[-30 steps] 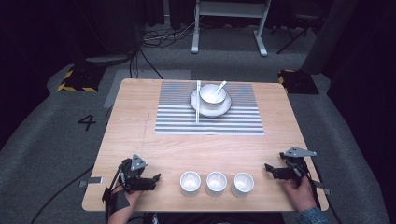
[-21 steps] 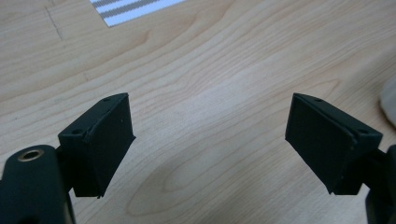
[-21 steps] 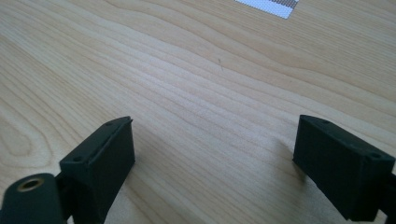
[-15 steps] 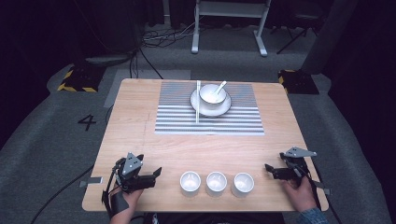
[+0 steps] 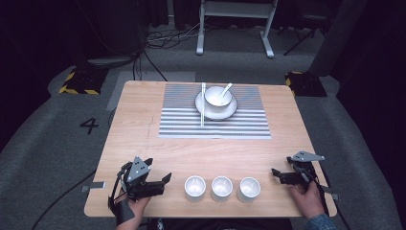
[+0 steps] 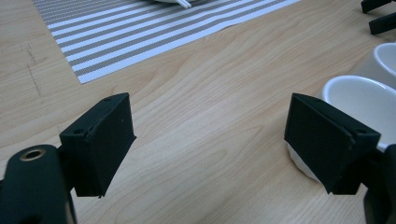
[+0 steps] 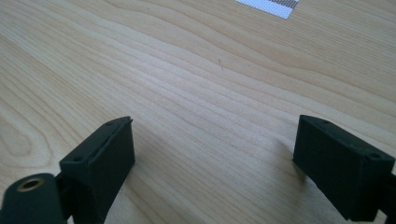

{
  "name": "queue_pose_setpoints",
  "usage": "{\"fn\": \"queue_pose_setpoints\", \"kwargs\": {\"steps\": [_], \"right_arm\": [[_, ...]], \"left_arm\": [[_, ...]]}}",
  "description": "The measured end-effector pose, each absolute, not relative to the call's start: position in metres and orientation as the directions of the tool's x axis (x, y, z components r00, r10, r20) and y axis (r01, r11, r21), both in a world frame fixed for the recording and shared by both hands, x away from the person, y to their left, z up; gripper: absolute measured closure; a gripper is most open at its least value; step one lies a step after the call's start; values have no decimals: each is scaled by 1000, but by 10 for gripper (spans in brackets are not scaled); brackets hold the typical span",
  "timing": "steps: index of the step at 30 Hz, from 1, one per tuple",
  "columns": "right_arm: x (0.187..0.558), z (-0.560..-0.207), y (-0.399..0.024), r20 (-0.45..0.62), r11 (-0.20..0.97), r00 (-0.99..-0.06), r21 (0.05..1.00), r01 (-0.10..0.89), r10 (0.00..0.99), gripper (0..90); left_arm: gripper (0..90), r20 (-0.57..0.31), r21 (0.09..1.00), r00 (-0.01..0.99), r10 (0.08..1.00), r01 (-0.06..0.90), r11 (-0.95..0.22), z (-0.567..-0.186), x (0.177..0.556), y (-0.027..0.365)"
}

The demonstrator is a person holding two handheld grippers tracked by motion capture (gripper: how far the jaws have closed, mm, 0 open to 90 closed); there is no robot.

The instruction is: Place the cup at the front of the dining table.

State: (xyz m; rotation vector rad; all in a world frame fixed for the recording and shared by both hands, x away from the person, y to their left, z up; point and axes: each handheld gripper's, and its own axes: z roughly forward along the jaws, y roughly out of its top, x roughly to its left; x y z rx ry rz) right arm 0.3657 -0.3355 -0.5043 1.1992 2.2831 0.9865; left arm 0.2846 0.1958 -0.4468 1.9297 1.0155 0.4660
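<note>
Three white cups (image 5: pixel 221 187) on wooden table (image 5: pixel 143 124); grey carpet (image 5: pixel 52 139); both grippers' jaws spread, empty.

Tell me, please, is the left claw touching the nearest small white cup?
Apart. In the high view, bare table shows between the left claw and the nearest cup; its open jaws hold nothing.

3 upright white cups (image 5: pixel 221 188), seemingly empty

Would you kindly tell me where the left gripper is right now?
In the high view, the left gripper sits at the table's near-left edge, just left of the leftmost small white cup.
</note>
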Motion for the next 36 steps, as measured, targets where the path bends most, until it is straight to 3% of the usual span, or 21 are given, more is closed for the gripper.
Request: {"fn": "queue_pose_setpoints", "kwargs": {"steps": [20, 36], "right_arm": [[366, -504, -336, -8, 390, -565, 731, 560, 825, 126], [366, -504, -336, -8, 390, -565, 731, 560, 825, 126]], "left_arm": [[156, -70, 878, 706, 705, 379, -292, -421, 275, 150], [148, -55, 868, 804, 592, 332, -369, -429, 263, 110]]}}
